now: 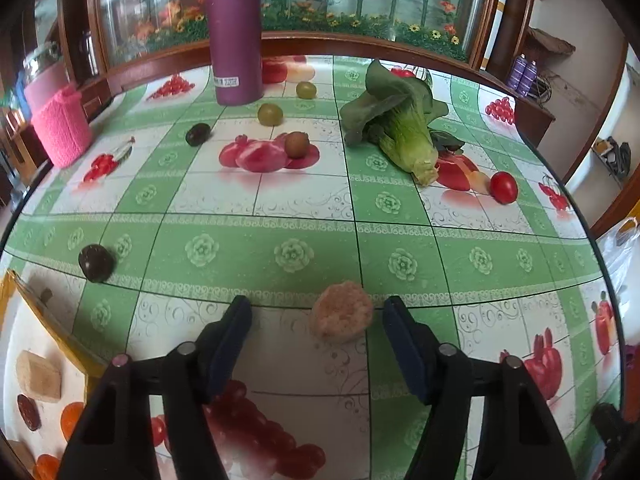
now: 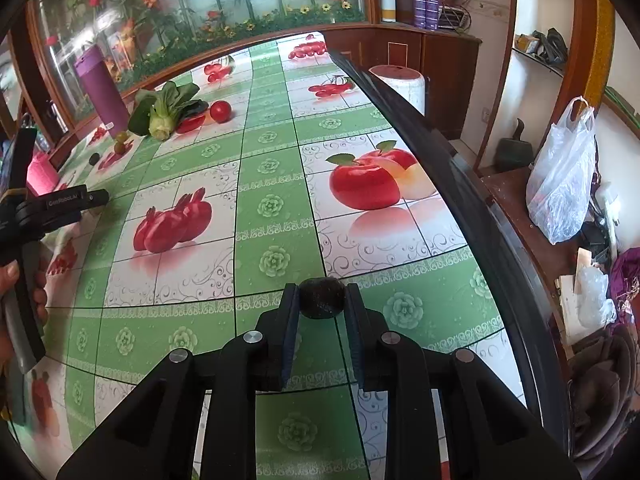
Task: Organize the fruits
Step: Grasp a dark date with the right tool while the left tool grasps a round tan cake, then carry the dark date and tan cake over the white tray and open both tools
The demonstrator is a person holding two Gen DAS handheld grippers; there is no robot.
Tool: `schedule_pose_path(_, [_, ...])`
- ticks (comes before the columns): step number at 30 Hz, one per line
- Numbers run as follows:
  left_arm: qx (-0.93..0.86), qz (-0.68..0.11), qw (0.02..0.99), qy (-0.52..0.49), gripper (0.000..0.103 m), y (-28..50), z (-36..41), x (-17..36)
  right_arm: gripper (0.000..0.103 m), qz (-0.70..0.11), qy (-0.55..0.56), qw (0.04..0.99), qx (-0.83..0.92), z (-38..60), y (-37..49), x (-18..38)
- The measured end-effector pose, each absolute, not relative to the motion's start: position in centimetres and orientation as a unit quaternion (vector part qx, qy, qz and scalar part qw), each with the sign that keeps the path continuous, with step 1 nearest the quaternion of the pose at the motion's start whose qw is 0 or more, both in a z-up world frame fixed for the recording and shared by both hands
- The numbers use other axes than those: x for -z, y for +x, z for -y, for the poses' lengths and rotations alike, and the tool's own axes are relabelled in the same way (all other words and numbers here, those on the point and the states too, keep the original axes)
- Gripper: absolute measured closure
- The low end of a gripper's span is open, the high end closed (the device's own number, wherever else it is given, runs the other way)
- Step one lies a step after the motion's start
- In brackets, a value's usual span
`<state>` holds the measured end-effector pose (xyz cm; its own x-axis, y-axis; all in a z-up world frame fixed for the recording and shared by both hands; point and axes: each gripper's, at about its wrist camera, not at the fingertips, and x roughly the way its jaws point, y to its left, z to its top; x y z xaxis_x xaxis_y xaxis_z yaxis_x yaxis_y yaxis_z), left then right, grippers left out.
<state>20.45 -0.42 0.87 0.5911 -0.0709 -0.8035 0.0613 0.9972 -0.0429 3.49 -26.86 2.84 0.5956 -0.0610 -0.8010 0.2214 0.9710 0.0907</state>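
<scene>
- The right gripper (image 2: 322,300) is clamped on a dark round fruit (image 2: 322,298), both pads pressing its sides, above the green band near the table's right edge (image 2: 420,120).
- The left gripper (image 1: 316,320) stands partly spread, its jaws apart; a pale, rough-skinned round fruit (image 1: 341,314) lies on the table between the fingertips, nearer the right pad, and neither pad presses it.
- A person's hand (image 2: 10,276) holds the left gripper's handle at the left margin of the right wrist view.
- Toward the table's near left edge lies another dark fruit (image 1: 96,263); beyond it, at the near left corner, a yellow-rimmed tray (image 1: 52,320) holds a tan block and small red and orange pieces.
- Mid-table sit a brown fruit (image 1: 296,144), a third dark fruit (image 1: 197,134) and two green grapes (image 1: 270,114).
- Toward the far right, a leafy green vegetable (image 1: 400,128) lies with a red tomato (image 1: 503,187) nearby.
- At the far edge stands a purple cylinder (image 1: 236,32); at the far left corner, a pink knitted holder (image 1: 62,128).
</scene>
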Motion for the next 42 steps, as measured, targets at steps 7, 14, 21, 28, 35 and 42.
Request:
schedule_pose_path(7, [0.05, -0.445, 0.894, 0.007, 0.071, 20.2, 0.4, -1.3, 0.078, -0.436, 0.105, 0.89, 0.08, 27.3, 3.8, -2.7])
schedule_pose_path(14, [0.099, -0.465, 0.878, -0.049, 0.071, 17.9, -1.0, -1.6, 0.078, -0.418, 0.101, 0.901, 0.06, 27.0, 2.4, -4.4])
schedule_pose_path(21, [0.14, -0.46, 0.875, -0.063, 0.071, 12.5, -1.5, -3.0, 0.078, -0.422, 0.084, 0.902, 0.026, 25.0, 1.0, -4.8])
schedule_pose_path(28, [0.152, -0.453, 0.875, -0.076, 0.071, 7.2, -3.0, -4.7, 0.078, -0.419, 0.072, 0.905, -0.016, 21.8, -0.1, -5.4])
schedule_pose_path(35, [0.134, -0.437, 0.885, -0.092, 0.071, 3.3, -6.2, -6.3, 0.078, -0.415, 0.054, 0.906, -0.068, 17.6, 0.0, -6.0])
schedule_pose_path(42, [0.089, -0.423, 0.896, -0.099, 0.071, 0.5, -10.5, -7.4, 0.078, -0.416, 0.029, 0.901, -0.116, 14.1, 0.8, -6.6])
